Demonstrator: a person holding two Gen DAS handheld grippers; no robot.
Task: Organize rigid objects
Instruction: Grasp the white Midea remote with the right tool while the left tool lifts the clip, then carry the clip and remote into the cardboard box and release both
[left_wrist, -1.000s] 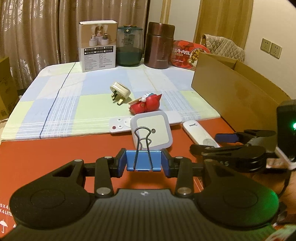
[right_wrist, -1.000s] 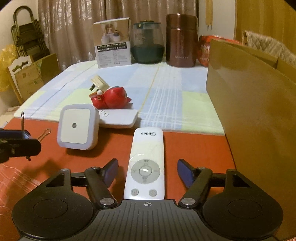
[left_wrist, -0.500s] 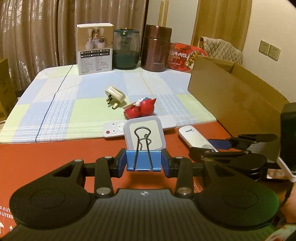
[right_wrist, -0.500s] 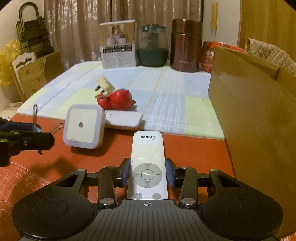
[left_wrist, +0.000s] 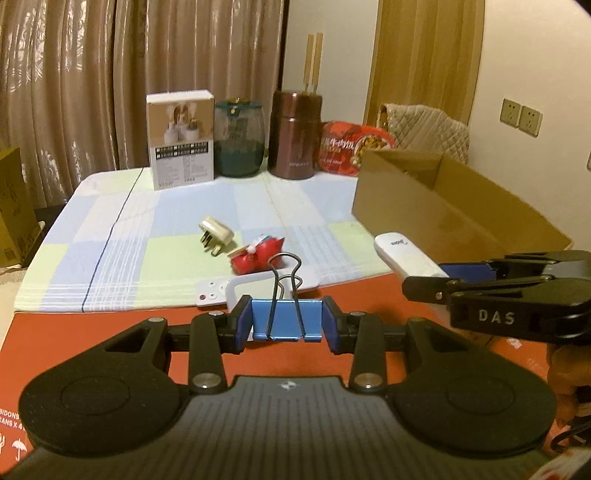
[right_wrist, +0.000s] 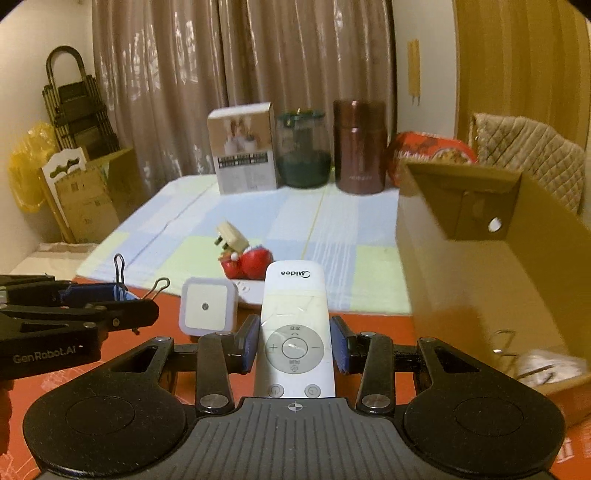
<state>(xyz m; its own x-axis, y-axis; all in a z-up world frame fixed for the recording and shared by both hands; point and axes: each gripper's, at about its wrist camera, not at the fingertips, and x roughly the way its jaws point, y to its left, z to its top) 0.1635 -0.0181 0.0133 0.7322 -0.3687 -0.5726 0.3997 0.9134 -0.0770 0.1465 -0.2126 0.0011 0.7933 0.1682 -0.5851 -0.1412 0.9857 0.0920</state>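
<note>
We hold the left gripper (left_wrist: 287, 322) with its blue pads clamped on the two sides of a blue binder clip (left_wrist: 286, 320), whose wire handles stand upright above the pads. We hold the right gripper (right_wrist: 294, 345) with its pads pressed against both long edges of a white remote control (right_wrist: 293, 332), button face up, the far end projecting ahead of the fingers and clear of the red surface (right_wrist: 373, 325).

Ahead and to the left of the right gripper a square white night light (right_wrist: 205, 308) lies on the red surface. Beyond it, on the checked cloth (right_wrist: 332, 236), a second flat remote (left_wrist: 210, 291) lies at the cloth's near edge, with a red toy (right_wrist: 248, 263) just behind it and a cream plug (right_wrist: 231, 238) against the toy.

To the right of the right gripper stands an open cardboard box (right_wrist: 480, 273). Something pale lies in its near corner; we cannot identify it through the blur.
</note>
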